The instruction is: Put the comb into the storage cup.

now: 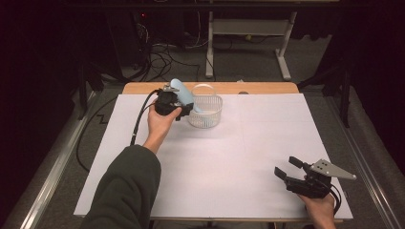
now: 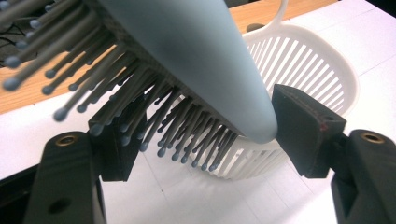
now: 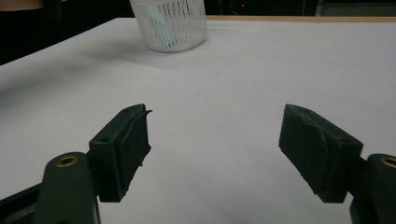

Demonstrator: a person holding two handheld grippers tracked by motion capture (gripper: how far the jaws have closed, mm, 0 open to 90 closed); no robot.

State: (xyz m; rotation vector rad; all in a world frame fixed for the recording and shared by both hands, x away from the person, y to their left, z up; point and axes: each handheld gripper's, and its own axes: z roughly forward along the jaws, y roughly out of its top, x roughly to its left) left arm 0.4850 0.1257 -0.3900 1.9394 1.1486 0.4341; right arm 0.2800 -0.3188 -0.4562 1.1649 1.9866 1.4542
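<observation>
A light blue hairbrush (image 1: 183, 93) with grey bristles is pinched in my left gripper (image 1: 186, 109) at the back of the table. In the left gripper view the hairbrush (image 2: 196, 51) sits between the pads, bristles against the left pad and smooth back against the right pad, so my left gripper (image 2: 205, 135) is shut on it. The brush tilts, and its lower end reaches into the white slatted basket (image 1: 213, 98), (image 2: 308, 60). My right gripper (image 1: 285, 166), (image 3: 215, 140) rests open near the front right corner with nothing between its jaws. The basket (image 3: 187, 28) stands far ahead of it.
A white sheet (image 1: 229, 157) covers the table, with a wooden strip (image 1: 258, 88) showing at the far edge. Cables and a desk frame (image 1: 248, 28) lie on the floor beyond. The left gripper's cable (image 1: 141, 119) trails over the left side.
</observation>
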